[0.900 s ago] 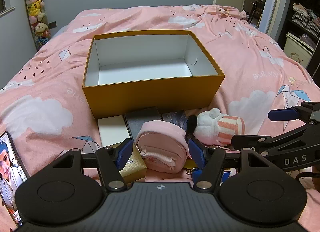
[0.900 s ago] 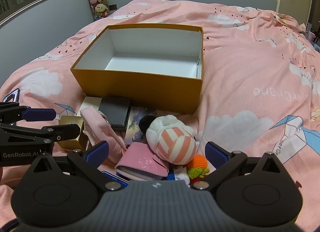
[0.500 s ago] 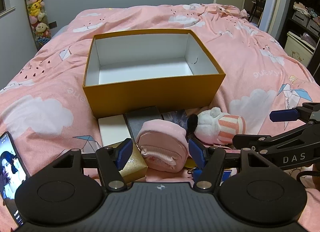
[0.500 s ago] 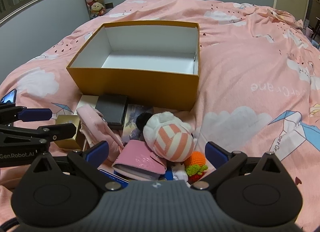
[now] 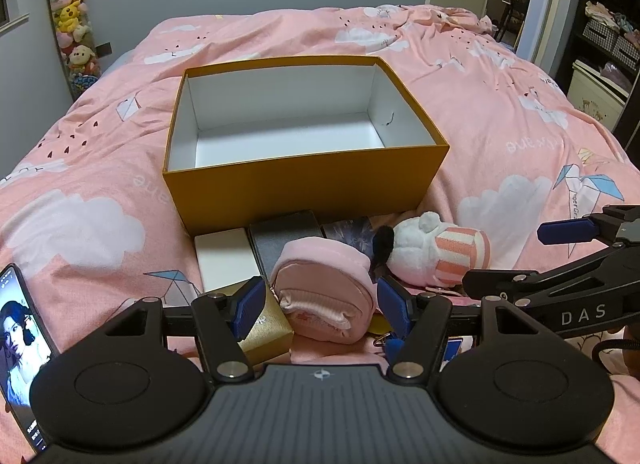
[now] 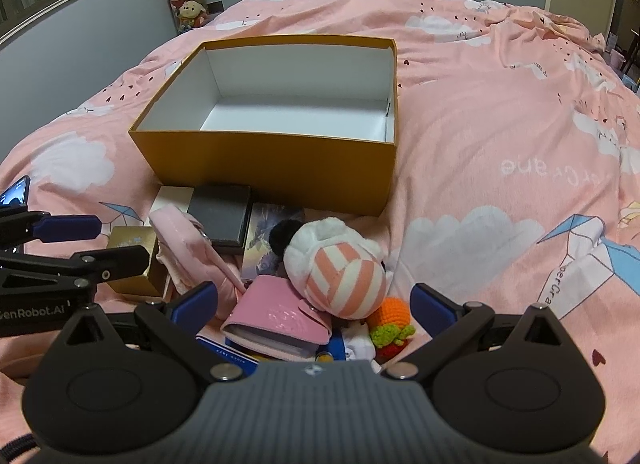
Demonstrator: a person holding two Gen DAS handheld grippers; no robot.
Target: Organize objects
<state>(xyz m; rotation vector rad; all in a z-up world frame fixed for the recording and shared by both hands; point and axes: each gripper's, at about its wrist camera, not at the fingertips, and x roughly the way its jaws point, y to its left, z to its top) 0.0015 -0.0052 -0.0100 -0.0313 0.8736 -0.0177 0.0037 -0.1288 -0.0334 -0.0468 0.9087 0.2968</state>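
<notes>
Pouch, pink, soft (image 5: 324,296): lies on the bed (image 5: 500,112) in the clutter just before the empty orange box (image 5: 304,188), beside a gold box (image 5: 264,324). Left gripper (image 5: 322,304): jaws open, straddling the pouch, apparently not yet clamped. Right gripper (image 6: 314,304): jaws open wide, holding nothing, over the pink wallet (image 6: 280,328) and striped plush (image 6: 340,268). Handling advice: close on the pouch's full middle, not the loose flap; keep the left pad off the gold box; lift straight, clear the box's near wall, release inside.

Right tool (image 6: 314,302) is edging forward over the striped plush (image 6: 338,268). Phone (image 5: 18,330) screen image is changing. Left tool (image 5: 320,302) is barely shifting.
</notes>
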